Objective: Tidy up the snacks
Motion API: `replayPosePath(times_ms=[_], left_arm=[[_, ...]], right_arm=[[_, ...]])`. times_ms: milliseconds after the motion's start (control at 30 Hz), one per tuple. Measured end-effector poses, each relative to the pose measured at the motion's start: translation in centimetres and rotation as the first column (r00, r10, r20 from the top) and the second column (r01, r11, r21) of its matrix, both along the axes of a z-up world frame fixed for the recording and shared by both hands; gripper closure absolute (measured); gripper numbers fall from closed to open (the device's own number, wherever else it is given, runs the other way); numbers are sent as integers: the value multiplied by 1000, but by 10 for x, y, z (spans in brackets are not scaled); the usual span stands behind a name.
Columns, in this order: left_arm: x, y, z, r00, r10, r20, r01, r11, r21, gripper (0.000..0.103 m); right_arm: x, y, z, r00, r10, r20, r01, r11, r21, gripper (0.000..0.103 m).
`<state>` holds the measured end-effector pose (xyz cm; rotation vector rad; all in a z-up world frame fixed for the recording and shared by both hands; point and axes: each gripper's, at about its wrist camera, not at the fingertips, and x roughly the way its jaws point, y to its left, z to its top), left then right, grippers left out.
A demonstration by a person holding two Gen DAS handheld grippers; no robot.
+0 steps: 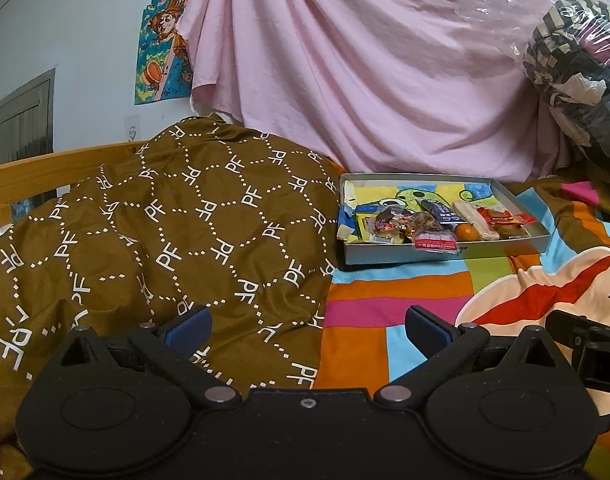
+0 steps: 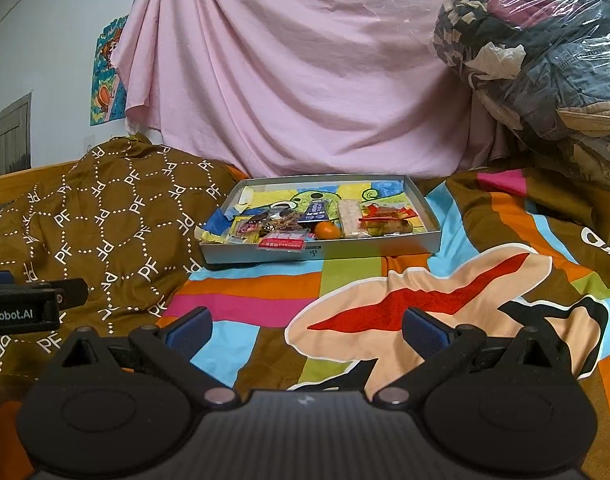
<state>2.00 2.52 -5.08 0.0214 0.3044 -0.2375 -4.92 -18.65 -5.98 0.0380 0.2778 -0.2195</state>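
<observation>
A shallow grey box (image 1: 445, 251) (image 2: 385, 246) lies on the bed ahead. It holds several wrapped snacks: a red-labelled packet (image 1: 434, 241) (image 2: 283, 240), a small orange (image 1: 466, 233) (image 2: 328, 230), a pale wafer bar (image 1: 476, 220) (image 2: 351, 218) and red-wrapped sweets (image 1: 505, 220) (image 2: 389, 216). My left gripper (image 1: 308, 326) is open and empty, well short of the box, over the quilt's edge. My right gripper (image 2: 307, 326) is open and empty, low over the striped sheet in front of the box.
A brown patterned quilt (image 1: 165, 232) (image 2: 105, 216) is heaped left of the box. A pink sheet (image 1: 365, 72) (image 2: 297, 80) hangs behind. A plastic bag of clothes (image 2: 545, 68) sits at the right. A wooden bed rail (image 1: 45, 176) runs along the left.
</observation>
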Motion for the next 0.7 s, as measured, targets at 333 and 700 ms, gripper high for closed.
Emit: replayPosePath(times_ms=[333, 700], left_arm=[[0, 1, 0, 1000, 2, -1, -2, 1000, -1, 1], [0, 1, -2, 1000, 5, -3, -5, 1000, 0, 1]], right_arm=[[0, 0, 0, 1000, 0, -1, 0, 1000, 0, 0], [0, 0, -2, 1000, 3, -3, -3, 1000, -3, 0]])
